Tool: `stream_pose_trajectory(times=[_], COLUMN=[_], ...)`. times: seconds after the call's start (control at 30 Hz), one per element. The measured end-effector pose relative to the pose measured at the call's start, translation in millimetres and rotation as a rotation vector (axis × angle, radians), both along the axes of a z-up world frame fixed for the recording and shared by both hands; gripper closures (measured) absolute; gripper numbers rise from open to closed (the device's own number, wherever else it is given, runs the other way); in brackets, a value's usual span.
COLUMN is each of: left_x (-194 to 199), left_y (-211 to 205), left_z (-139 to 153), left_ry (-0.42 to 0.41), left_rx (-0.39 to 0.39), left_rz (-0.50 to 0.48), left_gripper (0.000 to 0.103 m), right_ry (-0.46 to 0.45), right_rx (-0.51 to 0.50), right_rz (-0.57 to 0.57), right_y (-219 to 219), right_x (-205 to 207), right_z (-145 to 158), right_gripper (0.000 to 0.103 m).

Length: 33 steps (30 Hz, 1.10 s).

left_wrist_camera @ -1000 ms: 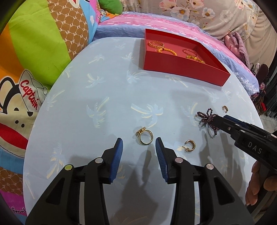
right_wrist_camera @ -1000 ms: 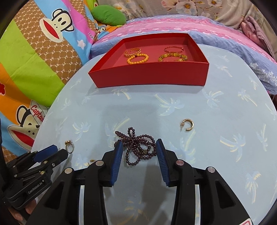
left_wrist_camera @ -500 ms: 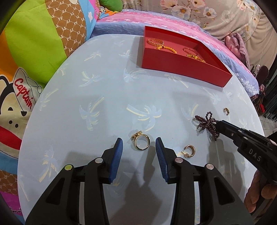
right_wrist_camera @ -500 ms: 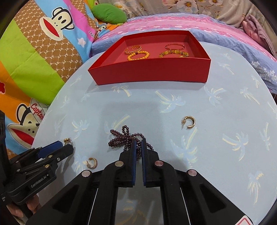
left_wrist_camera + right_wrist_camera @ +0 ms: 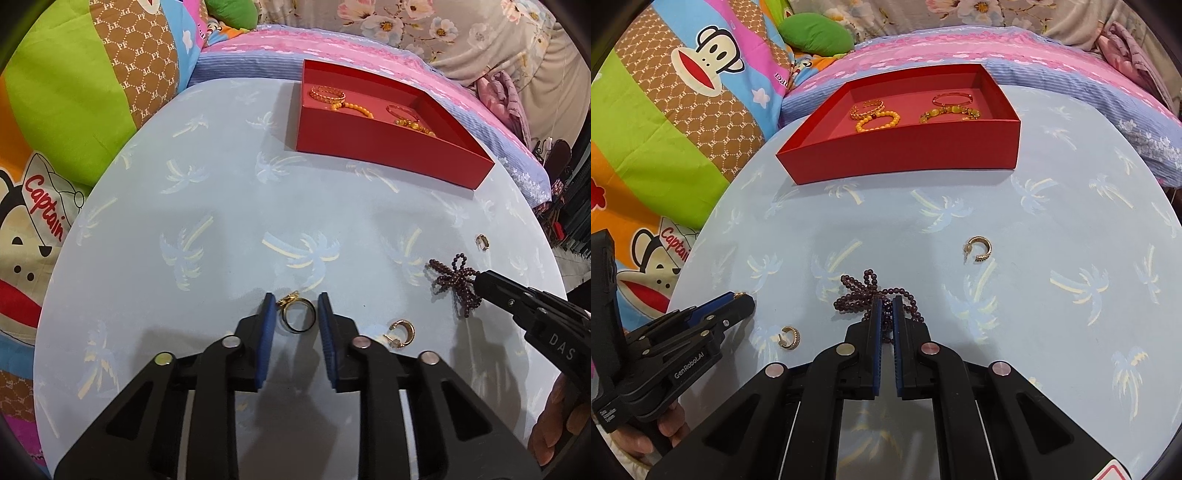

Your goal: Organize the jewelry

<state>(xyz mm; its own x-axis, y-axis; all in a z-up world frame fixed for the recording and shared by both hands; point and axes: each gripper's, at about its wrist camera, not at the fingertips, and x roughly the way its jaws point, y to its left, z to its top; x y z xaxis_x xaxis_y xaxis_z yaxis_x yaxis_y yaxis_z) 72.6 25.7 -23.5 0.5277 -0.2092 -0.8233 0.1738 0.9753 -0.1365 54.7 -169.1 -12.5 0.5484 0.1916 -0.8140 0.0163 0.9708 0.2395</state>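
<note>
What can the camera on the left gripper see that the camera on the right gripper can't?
Only the left wrist view shows the whole gold ring, sitting between the open left gripper fingers.

Only the right wrist view shows the monkey-face pillow and the right gripper shut on the purple bead bracelet from above.

Both show the red tray with bracelets inside, the blue palm-tree table, the two gold hoop earrings, and the purple bead bracelet.
</note>
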Motion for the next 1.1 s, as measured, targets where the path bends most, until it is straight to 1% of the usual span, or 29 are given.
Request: stream_pose_trajectory(times=[0.23, 0.4, 0.47, 0.53, 0.6, 0.63, 0.83, 0.87, 0.93, 1.1], left_x=[5.6, 4.2, 3.2, 2.8, 3.1, 3.5, 5.5, 5.7, 5.5, 4.4], left_y=[2.3, 1.0, -0.2, -1.9, -3.6, -4.2, -8.0, -8.1, -8.1, -10.6], left_z=[0.4, 0.1, 0.5, 1.5, 2.0, 1.7, -0.2, -0.3, -0.6, -0.6], left_ry=[-0.005, -0.001, -0.002, -0.006, -0.007, -0.005, -0.011, -0.013, -0.018, -0.026], left_rx=[-0.008, -0.001, 0.004, 0.013, 0.019, 0.015, 0.03, 0.032, 0.037, 0.033], left_rz=[-0.015, -0.013, -0.01, -0.003, 0.006, 0.006, 0.022, 0.025, 0.023, -0.012], left_gripper=[0.093, 0.093, 0.087, 0.069, 0.063, 0.063, 0.064, 0.065, 0.071, 0.073], right_ry=[0.0, -0.001, -0.001, -0.001, -0.002, -0.002, 0.003, 0.006, 0.011, 0.033], right_rx=[0.003, 0.004, 0.004, 0.005, 0.006, 0.007, 0.011, 0.012, 0.012, 0.019], right_rz=[-0.001, -0.003, -0.003, -0.003, -0.004, -0.005, -0.009, -0.008, -0.005, -0.008], right_y=[-0.8, -0.1, -0.2, -0.5, 0.2, -0.1, 1.2, 1.6, 2.0, -1.9], right_x=[-1.1, -2.8, -2.9, -2.8, -2.8, -2.3, -1.5, -2.1, -4.0, -13.4], right_z=[0.3, 1.7, 1.6, 1.5, 2.7, 3.5, 4.9, 4.3, 3.4, -1.7], right_gripper=[0.098, 0.098, 0.098, 0.098, 0.098, 0.098, 0.098, 0.098, 0.098, 0.098])
